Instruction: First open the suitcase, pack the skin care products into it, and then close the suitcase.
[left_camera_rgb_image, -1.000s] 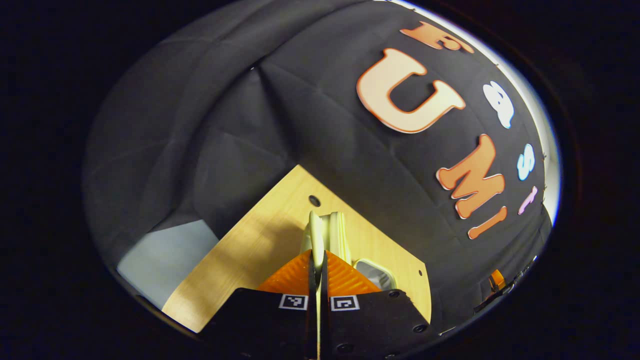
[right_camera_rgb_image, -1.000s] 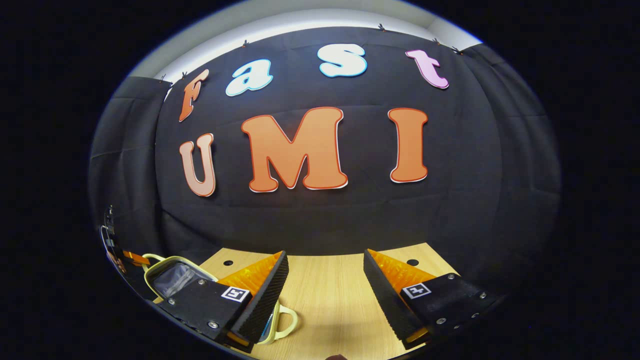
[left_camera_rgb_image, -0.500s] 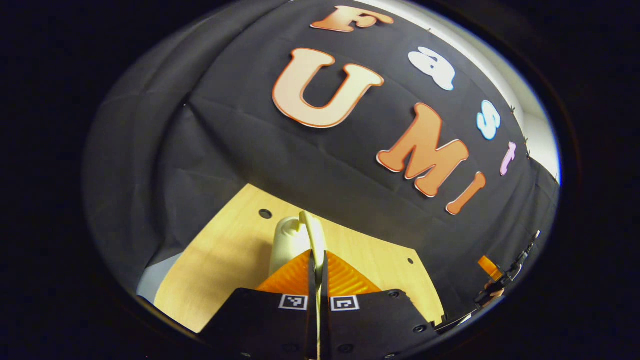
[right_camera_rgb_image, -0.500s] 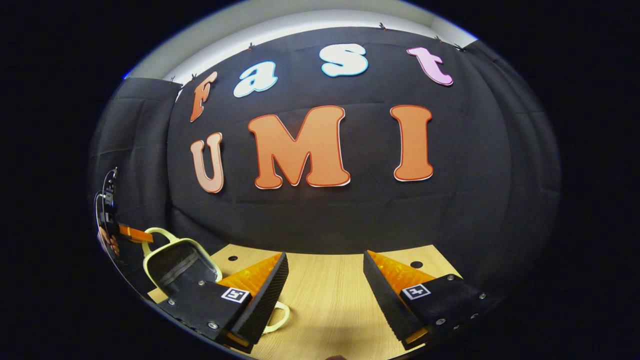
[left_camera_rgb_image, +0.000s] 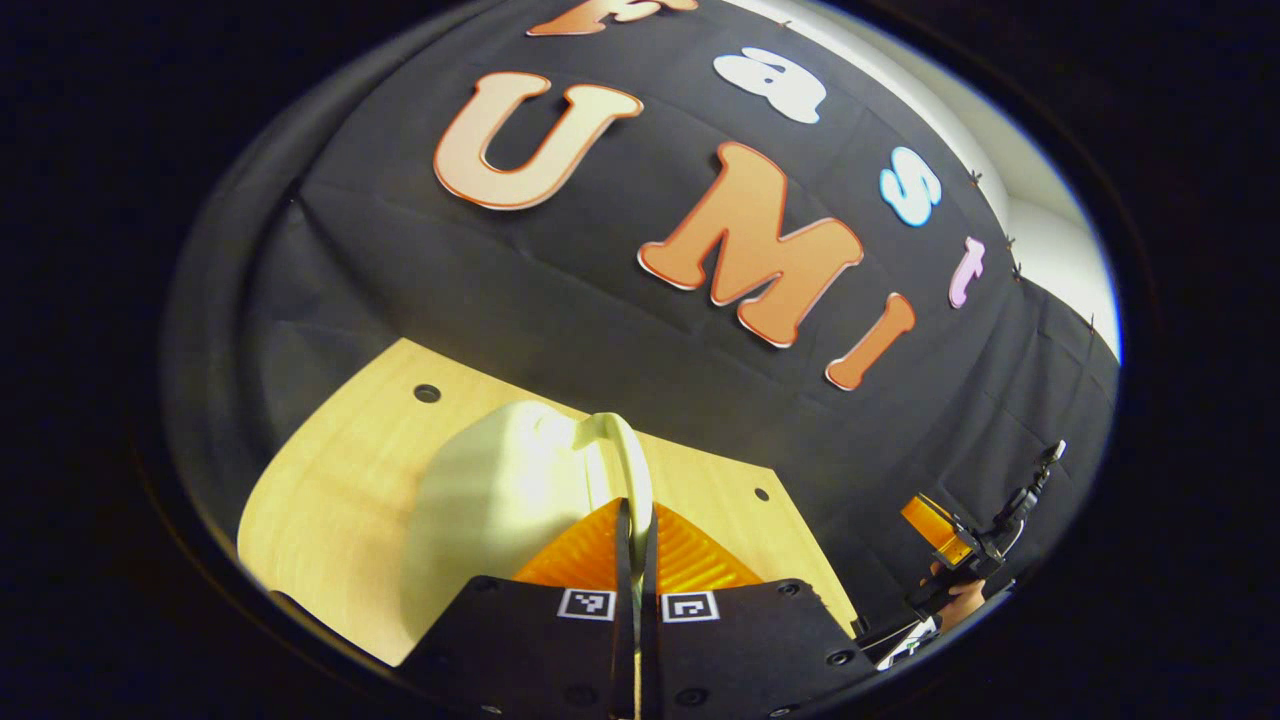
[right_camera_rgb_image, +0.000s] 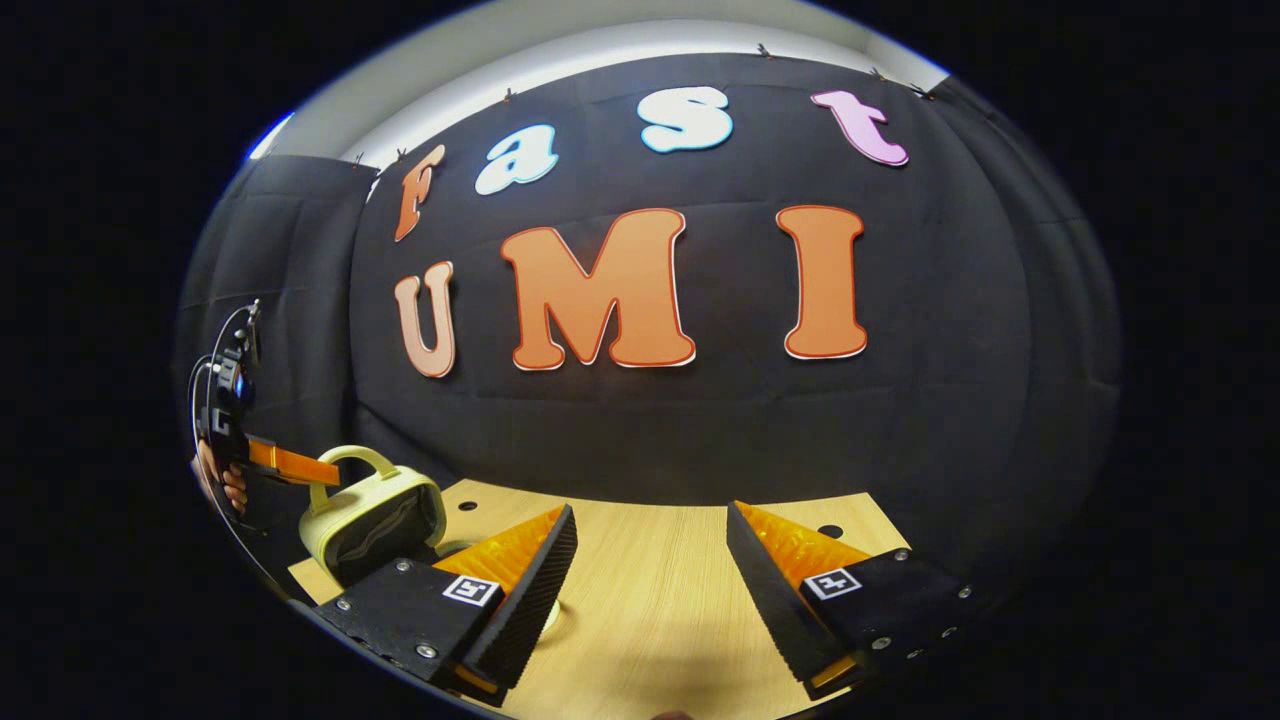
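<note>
Pale yellow suitcase (right_camera_rgb_image: 375, 515) with arched handle (left_camera_rgb_image: 625, 465) stands tilted at the wooden table's (right_camera_rgb_image: 650, 610) left edge

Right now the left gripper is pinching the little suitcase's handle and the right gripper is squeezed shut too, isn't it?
Not quite. The left gripper is indeed shut on the handle of the suitcase, but the right gripper is open: in the right gripper view its two fingers stand wide apart over the bare table, holding nothing.
</note>
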